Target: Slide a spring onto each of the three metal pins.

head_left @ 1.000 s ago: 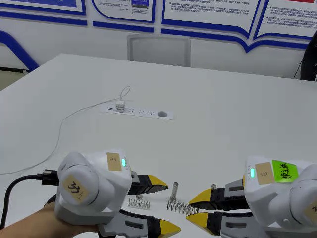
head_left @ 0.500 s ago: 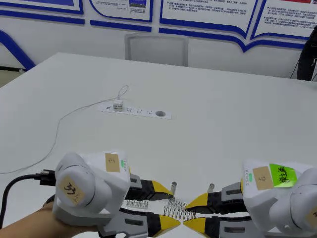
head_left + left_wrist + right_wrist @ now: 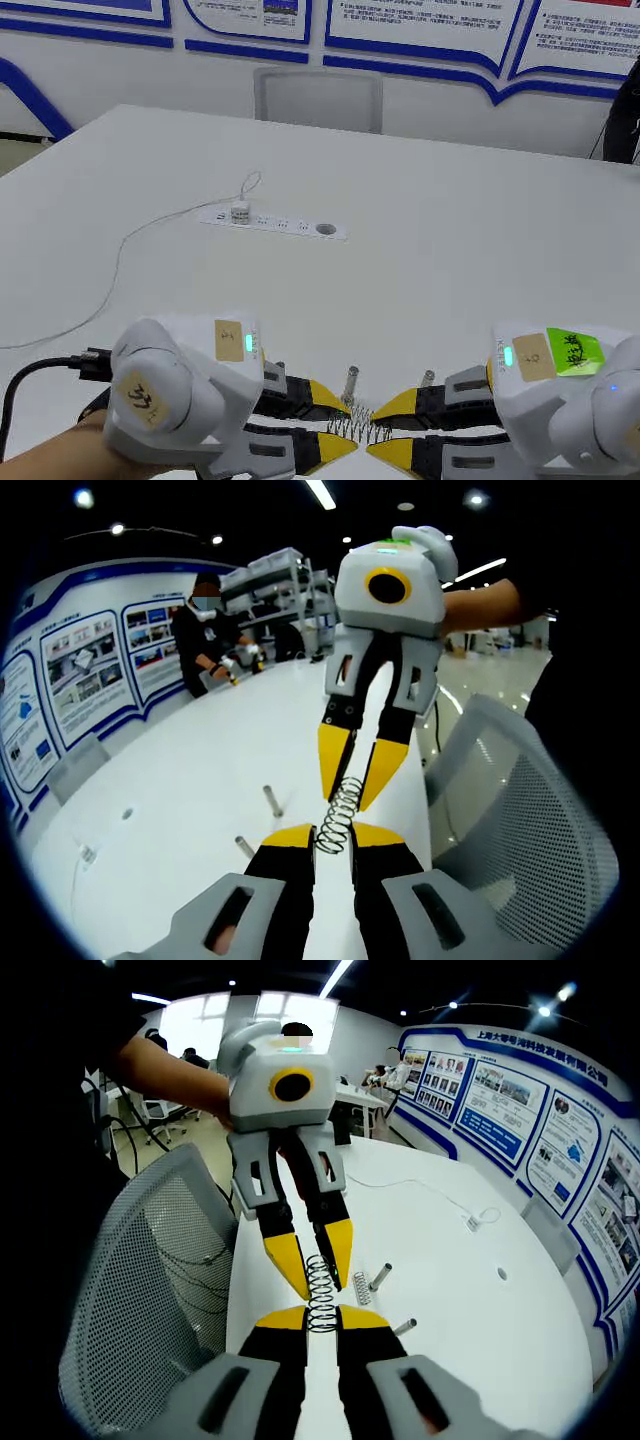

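**Both grippers pinch one spring over the worktop edge**

The held spring [image 3: 360,428] is stretched between the two grippers, which face each other tip to tip low over the white worktop [image 3: 450,260].

The left gripper [image 3: 350,423] has its jaws drawn almost together on one end of the held spring. In the left gripper view the yellow tips leave only a narrow slot, with the end coils sitting in it.

The right gripper [image 3: 371,431] has the other end. Its jaws are likewise nearly closed, and in the right gripper view the coils rise straight out of the gap between its tips. The coils run in a short, slightly slanted line from one gripper to the other, with the middle turns bare.

Two metal pins stand upright on the worktop just beyond the held spring. The first pin [image 3: 351,381] is close behind its left-gripper end. The second pin [image 3: 427,379] is farther toward the right gripper's side, behind that gripper's upper jaw.

A loose spring [image 3: 360,1282] lies flat on the worktop just beyond the held spring, right beside the first pin. Whether they touch I cannot tell.

Well beyond the held spring a socket strip [image 3: 275,223] lies on the worktop, with a thin white cable [image 3: 140,245] trailing from it.
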`<action>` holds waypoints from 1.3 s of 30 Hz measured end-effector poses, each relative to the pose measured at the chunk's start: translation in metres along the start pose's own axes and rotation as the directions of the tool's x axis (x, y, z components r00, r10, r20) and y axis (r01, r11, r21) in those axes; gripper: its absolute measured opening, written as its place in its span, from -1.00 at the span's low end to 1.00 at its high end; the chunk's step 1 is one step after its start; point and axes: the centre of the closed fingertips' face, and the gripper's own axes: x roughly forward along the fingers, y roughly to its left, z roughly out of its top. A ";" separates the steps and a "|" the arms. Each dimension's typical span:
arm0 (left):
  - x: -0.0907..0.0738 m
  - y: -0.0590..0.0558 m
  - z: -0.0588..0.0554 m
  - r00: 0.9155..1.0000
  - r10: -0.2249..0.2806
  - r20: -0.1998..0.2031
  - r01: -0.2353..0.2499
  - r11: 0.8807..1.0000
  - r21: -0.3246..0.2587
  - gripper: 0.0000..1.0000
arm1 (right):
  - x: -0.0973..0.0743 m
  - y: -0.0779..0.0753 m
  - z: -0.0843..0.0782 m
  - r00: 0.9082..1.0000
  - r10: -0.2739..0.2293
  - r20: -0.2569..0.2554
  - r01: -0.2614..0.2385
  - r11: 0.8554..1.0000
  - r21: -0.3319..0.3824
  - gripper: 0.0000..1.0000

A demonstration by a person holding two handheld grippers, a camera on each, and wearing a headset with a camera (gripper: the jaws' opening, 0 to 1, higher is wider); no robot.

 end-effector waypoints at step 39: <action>-0.008 -0.001 0.008 0.999 0.018 0.032 -0.020 0.998 0.056 -0.80 | -0.013 -0.003 0.023 0.991 0.070 0.113 -0.077 0.995 0.058 -0.77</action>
